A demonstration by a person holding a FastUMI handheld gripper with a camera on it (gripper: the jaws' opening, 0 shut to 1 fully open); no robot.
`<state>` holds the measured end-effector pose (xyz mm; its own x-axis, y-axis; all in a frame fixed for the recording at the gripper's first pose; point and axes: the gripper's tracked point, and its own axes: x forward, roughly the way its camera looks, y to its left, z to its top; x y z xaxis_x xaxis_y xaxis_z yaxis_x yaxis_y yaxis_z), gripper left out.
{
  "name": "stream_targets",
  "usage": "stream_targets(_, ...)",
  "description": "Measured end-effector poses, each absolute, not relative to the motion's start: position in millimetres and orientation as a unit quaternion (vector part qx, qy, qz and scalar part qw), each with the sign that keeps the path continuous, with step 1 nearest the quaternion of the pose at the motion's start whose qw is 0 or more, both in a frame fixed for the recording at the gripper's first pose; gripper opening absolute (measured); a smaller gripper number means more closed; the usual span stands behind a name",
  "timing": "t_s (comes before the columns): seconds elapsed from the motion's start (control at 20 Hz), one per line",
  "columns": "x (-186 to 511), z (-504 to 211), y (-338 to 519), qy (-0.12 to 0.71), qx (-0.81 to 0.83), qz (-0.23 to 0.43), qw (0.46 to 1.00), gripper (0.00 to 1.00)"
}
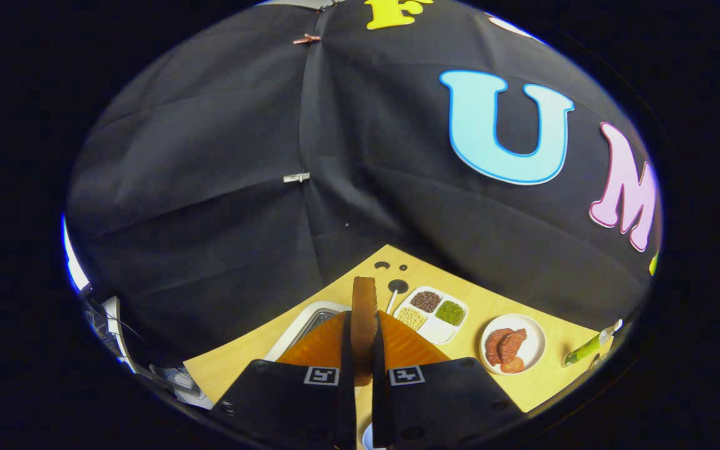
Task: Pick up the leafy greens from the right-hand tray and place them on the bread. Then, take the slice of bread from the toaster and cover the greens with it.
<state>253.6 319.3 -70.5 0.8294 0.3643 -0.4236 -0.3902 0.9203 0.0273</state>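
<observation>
Gripper view: the gripper (363, 350) is closed on the slice of bread (364, 312), both fingers pressing its flat faces, the slice standing on edge between them with its brown crust rising above the fingertips. It is held well above the surface (522, 300), a light wooden top set against the black cloth wall. Directly behind the fingers lies an orange, ribbed board or mat (407, 347) (mostly hidden by the gripper, so I cannot tell what it is), and past its left side sits a metal tray (300, 325), contents not discernible. Just beyond the slice a white cable runs up to a dark round fitting (397, 287) in the surface. To the right of that is a white divided dish (436, 331) with brown, green and pale yellow grains in separate compartments. Further right, apart from the dish, a white round plate (535, 340) carries reddish meat-like pieces. Near the far right edge lies a green bottle (585, 351) on its side.
</observation>
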Motion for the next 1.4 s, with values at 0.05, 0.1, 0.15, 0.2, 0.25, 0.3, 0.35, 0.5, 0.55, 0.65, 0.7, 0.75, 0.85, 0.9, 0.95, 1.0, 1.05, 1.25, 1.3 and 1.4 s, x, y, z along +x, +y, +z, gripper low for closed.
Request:
stream_targets(0.05,250,-64,308,0.213,-0.023,0.195,0.957,0.14)
stream_targets(0.1,245,-58,294,0.211,-0.014,0.192,0.958,0.14)
stream_targets(0.15,242,-52,281,0.209,-0.004,0.19,0.959,0.14)
stream_targets(0.2,236,-49,266,0.207,0.003,0.187,0.96,0.14)
stream_targets(0.25,231,-47,249,0.206,0.009,0.183,0.961,0.14)
stream_targets(0.3,224,-47,231,0.206,0.012,0.179,0.962,0.14)
stream_targets(0.35,217,-49,210,0.21,0.019,0.176,0.962,0.14)
stream_targets(0.5,201,-65,164,0.225,0.034,0.164,0.96,0.14)
stream_targets(0.55,195,-72,149,0.232,0.042,0.16,0.959,0.14)
stream_targets(0.65,182,-89,125,0.245,0.061,0.157,0.955,0.14)
stream_targets(0.7,176,-99,118,0.252,0.073,0.159,0.952,0.14)
stream_targets(0.75,170,-110,113,0.262,0.084,0.163,0.948,0.14)
stream_targets(0.85,160,-131,111,0.281,0.107,0.17,0.938,0.14)
stream_targets(0.9,157,-140,113,0.288,0.112,0.175,0.935,0.14)
stream_targets(0.95,153,-151,117,0.295,0.115,0.182,0.931,0.14)
stream_targets(1.0,152,-158,123,0.3,0.116,0.19,0.928,0.14)
stream_targets(1.05,150,-164,130,0.305,0.119,0.2,0.924,0.14)
stream_targets(1.25,146,-185,169,0.321,0.13,0.245,0.906,0.14)
stream_targets(1.3,146,-192,177,0.325,0.128,0.254,0.902,0.14)
stream_targets(1.4,143,-206,193,0.336,0.128,0.27,0.893,0.14)
